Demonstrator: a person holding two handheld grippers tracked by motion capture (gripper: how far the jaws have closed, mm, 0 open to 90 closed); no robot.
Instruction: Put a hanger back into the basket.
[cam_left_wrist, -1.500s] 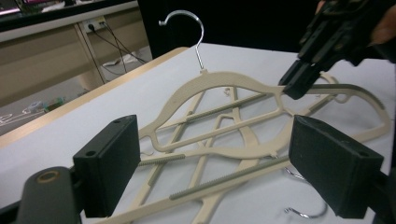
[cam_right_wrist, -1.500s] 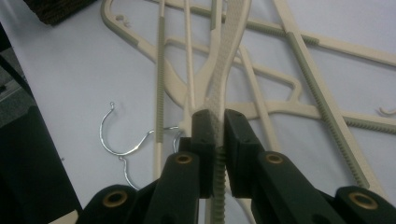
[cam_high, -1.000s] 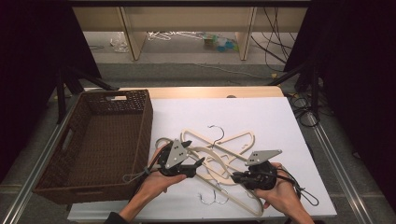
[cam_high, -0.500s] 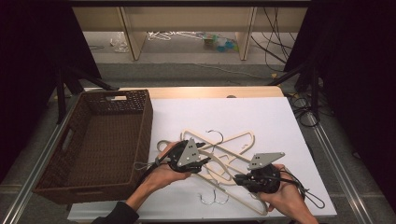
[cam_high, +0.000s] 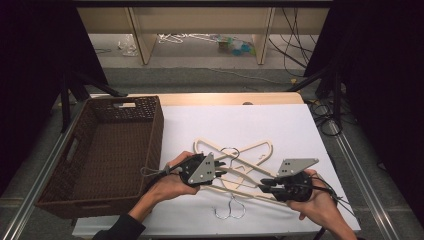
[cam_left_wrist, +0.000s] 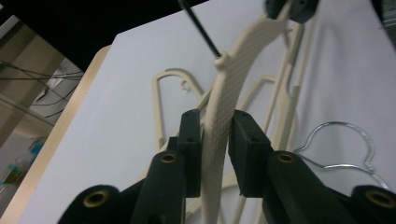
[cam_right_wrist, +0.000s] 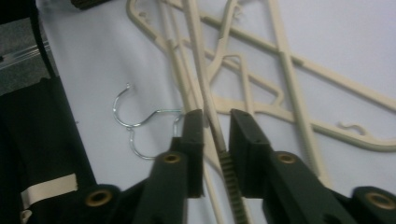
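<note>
Beside the hangers (cam_high: 240, 165), wicker basket (cam_high: 100, 155), metal hooks (cam_high: 231, 210) on white tabletop (cam_high: 280, 125)

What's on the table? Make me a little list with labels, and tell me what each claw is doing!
table cover: white sheet
pile: cream hangers lying crossed, with wire hooks
left claw: has just been closing; pinches the textured arm of one cream hanger, lifted off the sheet
right claw: has just been opening; a thin hanger bar runs between its jaws, with gaps either side
basket: brown wicker, left of the sheet, nothing inside
</note>
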